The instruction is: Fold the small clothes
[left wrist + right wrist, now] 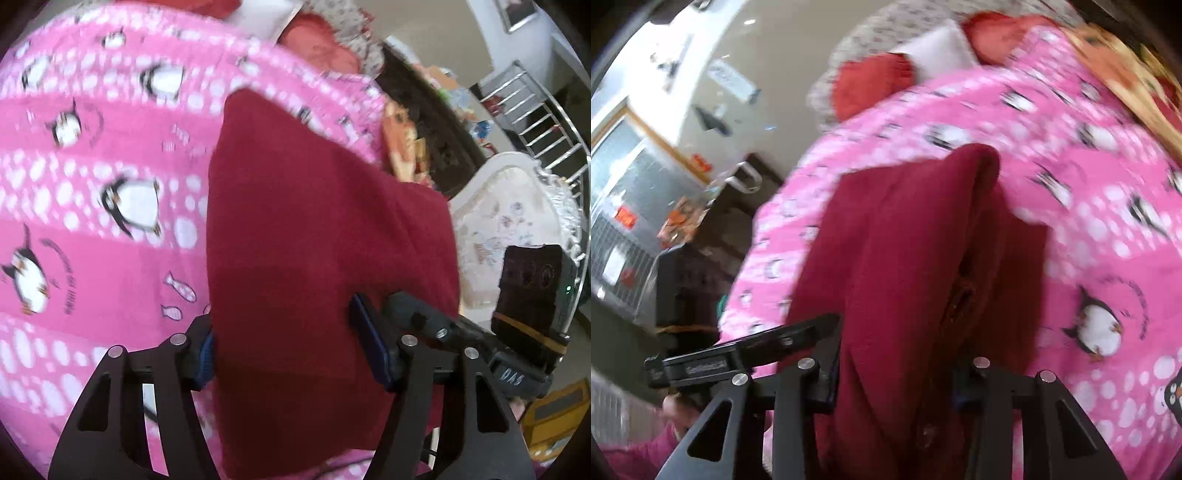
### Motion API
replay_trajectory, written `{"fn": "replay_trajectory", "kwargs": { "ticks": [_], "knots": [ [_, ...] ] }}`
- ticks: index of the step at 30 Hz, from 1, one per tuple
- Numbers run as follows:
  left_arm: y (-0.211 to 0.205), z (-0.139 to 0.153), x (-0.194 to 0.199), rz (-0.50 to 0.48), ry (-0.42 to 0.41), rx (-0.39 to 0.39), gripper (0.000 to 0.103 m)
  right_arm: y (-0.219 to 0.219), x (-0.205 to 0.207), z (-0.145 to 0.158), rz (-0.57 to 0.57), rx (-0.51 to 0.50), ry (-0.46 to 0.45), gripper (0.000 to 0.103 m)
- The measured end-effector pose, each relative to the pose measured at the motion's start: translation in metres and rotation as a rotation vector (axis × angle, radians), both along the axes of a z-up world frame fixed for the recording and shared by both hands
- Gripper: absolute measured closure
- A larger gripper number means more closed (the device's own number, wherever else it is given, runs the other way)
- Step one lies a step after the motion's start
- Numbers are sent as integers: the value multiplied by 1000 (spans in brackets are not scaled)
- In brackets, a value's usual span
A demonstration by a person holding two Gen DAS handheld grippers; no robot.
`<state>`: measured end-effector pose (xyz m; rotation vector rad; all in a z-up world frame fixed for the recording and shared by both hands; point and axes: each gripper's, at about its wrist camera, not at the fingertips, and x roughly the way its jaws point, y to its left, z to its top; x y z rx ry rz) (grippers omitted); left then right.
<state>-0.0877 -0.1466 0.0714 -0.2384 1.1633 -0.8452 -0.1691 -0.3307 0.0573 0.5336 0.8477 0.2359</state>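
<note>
Left gripper (284, 354) sits over the near edge of the dark red cloth (317, 236), jaws partly apart with the cloth running between them; pads look clear of the fabric, not pinching, though blur makes it hard to be sure. Right gripper (897, 380) is narrower and has a bunched fold of the same cloth (923, 258) between its jaws; whether the pads press on it, cannot tell. Right gripper also shows at the right edge of the left wrist view (528, 317), close beside the left one.

Cloth lies on the pink penguin blanket (92, 184) on the bed, toward the near edge, already doubled into a rough rectangle with a loose ridge down the middle.

Judged step: laying down or squaring a fold. To do it well: keep both grippers level and matched, lower the edge flat before letting go, line it up with the layer under it, then press out the ridge. Pulling unevenly would likely skew the fold.
</note>
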Motion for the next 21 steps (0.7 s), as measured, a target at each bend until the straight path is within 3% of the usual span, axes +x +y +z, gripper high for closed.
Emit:
{"fn": "replay_trajectory", "kwargs": {
  "ticks": [6, 10, 13, 16, 19, 21],
  "knots": [
    [39, 42, -2, 17, -107, -7, 45, 42, 13, 20, 83, 5, -62, 64],
    [51, 43, -4, 36, -141, 37, 44, 46, 21, 14, 66, 17, -60, 65],
    [54, 28, 0, 52, -102, 34, 44, 33, 16, 8, 35, 14, -26, 65],
    [55, 9, 8, 86, -28, 1, 36, 13, 5, -2, -6, -34, 21, 64],
    [49, -3, 13, 106, -12, 11, 34, -4, -6, -14, -63, -107, 63, 52],
    [43, -9, 15, 90, 11, 2, 30, -13, -15, -19, -95, -131, 56, 39]
  ]
}}
